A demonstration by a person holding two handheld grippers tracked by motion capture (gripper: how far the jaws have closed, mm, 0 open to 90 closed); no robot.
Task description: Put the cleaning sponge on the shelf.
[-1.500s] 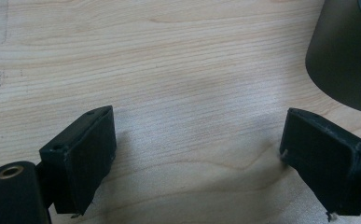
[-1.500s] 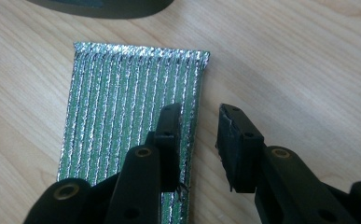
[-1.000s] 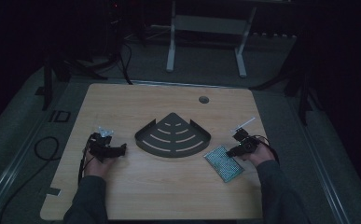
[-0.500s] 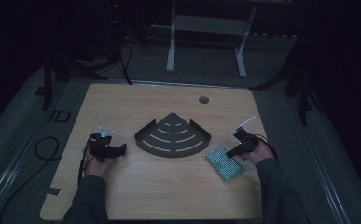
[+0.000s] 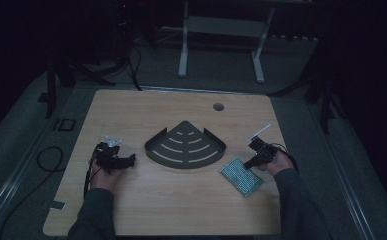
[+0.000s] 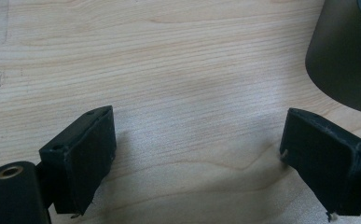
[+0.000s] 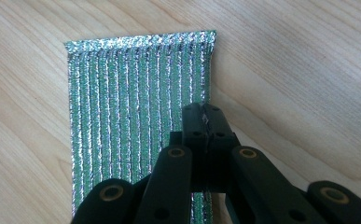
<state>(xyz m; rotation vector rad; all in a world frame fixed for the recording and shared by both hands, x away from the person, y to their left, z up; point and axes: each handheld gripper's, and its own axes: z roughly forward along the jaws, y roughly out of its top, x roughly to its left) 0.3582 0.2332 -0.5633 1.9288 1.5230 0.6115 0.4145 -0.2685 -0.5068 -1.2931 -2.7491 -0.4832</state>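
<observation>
A green glittery scouring pad lies flat on the wooden table at the front right. My right gripper has just been closing and its jaws now meet at the pad's right edge, pinching it; the right gripper rests low on the pad. A black fan-shaped slotted rack sits in the middle of the table. To its left my left gripper stands open over bare wood, nothing between its jaws. The rack's dark rim is at the upper right of the left gripper view.
A white strip lies just beyond the right hand. A small shiny crumpled item sits behind the left gripper. A round cable hole is at the table's back right. Dark floor and a white stand frame lie beyond.
The hands have kept their places. The right gripper's jaws have drawn together at the green pad's edge. The left gripper looks unchanged.
</observation>
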